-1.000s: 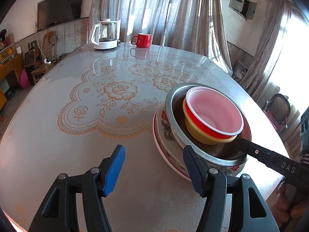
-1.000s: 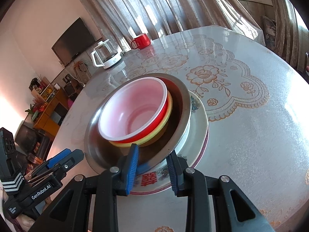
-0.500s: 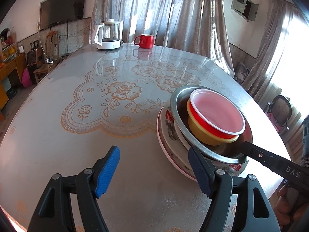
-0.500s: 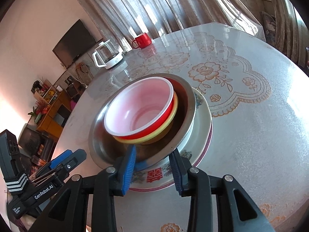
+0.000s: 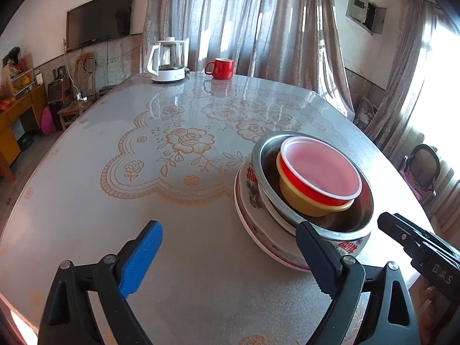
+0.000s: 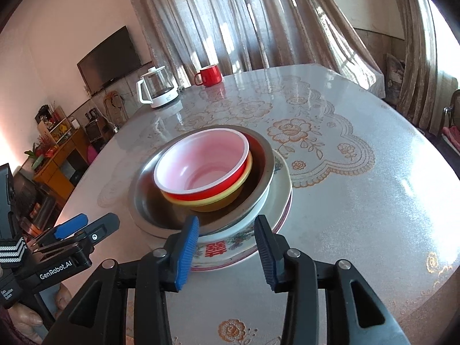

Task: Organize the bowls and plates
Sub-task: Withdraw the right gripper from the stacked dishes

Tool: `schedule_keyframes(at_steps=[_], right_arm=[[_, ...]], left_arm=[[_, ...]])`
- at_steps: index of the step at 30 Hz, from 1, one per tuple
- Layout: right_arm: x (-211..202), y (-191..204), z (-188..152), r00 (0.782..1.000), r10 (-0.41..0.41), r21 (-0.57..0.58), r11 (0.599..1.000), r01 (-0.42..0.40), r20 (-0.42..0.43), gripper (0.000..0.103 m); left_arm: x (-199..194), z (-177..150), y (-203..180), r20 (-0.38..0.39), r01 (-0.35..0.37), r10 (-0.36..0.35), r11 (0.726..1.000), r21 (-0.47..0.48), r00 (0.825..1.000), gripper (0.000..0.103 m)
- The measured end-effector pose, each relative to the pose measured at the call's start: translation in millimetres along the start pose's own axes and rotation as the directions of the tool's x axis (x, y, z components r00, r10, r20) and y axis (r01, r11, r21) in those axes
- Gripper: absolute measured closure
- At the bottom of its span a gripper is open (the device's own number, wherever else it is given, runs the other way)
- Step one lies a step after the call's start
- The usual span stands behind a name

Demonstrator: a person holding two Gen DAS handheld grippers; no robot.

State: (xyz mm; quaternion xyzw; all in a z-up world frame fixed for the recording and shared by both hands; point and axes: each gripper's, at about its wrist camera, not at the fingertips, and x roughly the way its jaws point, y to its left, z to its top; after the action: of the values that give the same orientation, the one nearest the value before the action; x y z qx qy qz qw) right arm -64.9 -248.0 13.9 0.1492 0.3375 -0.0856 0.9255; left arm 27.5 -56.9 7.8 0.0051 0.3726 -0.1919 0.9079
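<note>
Sitting just beyond right tool (image 6: pixel 227 247), bowl stack (image 6: pixel 201 172)

Both the left gripper (image 5: pixel 227 256) and the right gripper (image 6: pixel 225 248) are showing black plastic frames, ribbed blue pads (image 5: pixel 141 258) and silver screws, with white "GenRobot.AI" and "DAS" lettering and a striped grey-and-white band.
</note>
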Motion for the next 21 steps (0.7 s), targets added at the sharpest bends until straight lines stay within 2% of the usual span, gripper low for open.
schedule_keyframes(at_steps=[3,9,21], right_arm=[[-3,3,0,0.998,-0.052,-0.002,0.999,0.052,0.038,0.062],[0,13,-5,0.992,-0.111,-0.036,0.993,0.113,0.055,0.061],[2,19,-8,0.99,-0.126,-0.052,0.99,0.129,0.065,0.061]], left_arm=[[-5,-2,-3,0.018,-0.011,0.011,1.0,0.0,1.0,0.001],[-8,-5,-11,0.034,-0.041,0.04,0.999,0.008,0.999,0.0],[-10,-7,-18,0.04,-0.061,0.06,0.998,0.015,0.997,0.0]])
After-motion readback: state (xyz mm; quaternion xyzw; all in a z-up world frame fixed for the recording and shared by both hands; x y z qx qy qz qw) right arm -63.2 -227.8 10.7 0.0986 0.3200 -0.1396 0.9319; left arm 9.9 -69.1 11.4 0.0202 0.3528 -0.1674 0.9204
